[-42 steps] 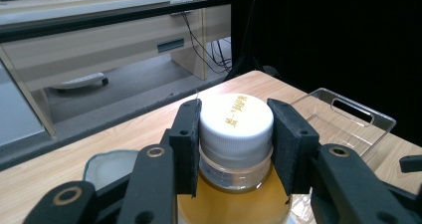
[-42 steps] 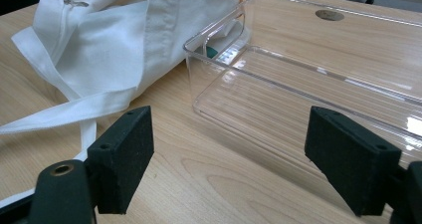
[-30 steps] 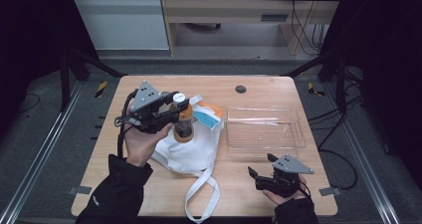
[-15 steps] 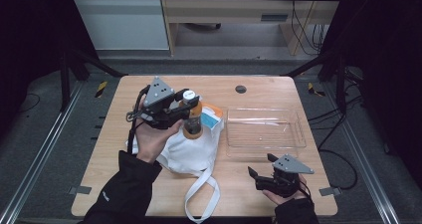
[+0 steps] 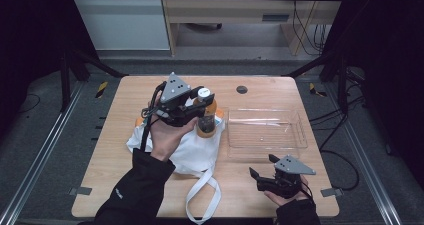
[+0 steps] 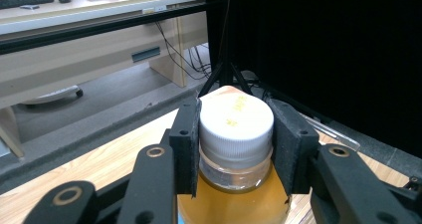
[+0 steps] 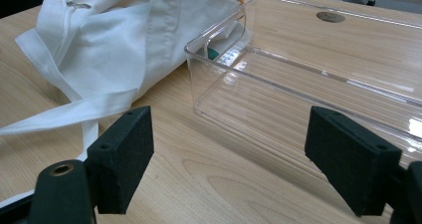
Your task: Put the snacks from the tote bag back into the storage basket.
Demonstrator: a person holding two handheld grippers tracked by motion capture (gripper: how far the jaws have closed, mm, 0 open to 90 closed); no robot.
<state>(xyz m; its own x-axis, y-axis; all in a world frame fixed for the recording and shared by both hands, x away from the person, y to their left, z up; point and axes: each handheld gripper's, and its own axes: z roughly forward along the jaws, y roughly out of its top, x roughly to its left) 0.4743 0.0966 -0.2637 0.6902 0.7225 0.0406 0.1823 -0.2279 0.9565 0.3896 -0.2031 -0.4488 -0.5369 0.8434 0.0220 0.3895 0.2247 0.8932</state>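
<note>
1. The left gripper (image 6: 236,149) is clenched on the bottle (image 6: 234,204) of amber liquid, its black pads (image 6: 188,144) pressed against either side of the white cap (image 6: 236,124) and the neck below it.
2. The right gripper (image 7: 249,159) is released, jaws wide apart with nothing between them, resting low at 5 o'clock on the table (image 5: 125,92).
3. From above, the bottle (image 5: 206,119) hangs upright near table centre, above the white cloth bag (image 5: 192,152), at 9 o'clock from the clear plastic tray (image 5: 265,130).
4. Judging by its fill, the bottle is probably heavy and rigid, with smooth, slippery walls; the ribbed cap and neck look the surest hold.
5. The left gripper view gives pad contact; the high view gives the layout; the right gripper view shows the tray (image 7: 318,79) is empty, with the bag (image 7: 124,40) touching its corner.
</note>
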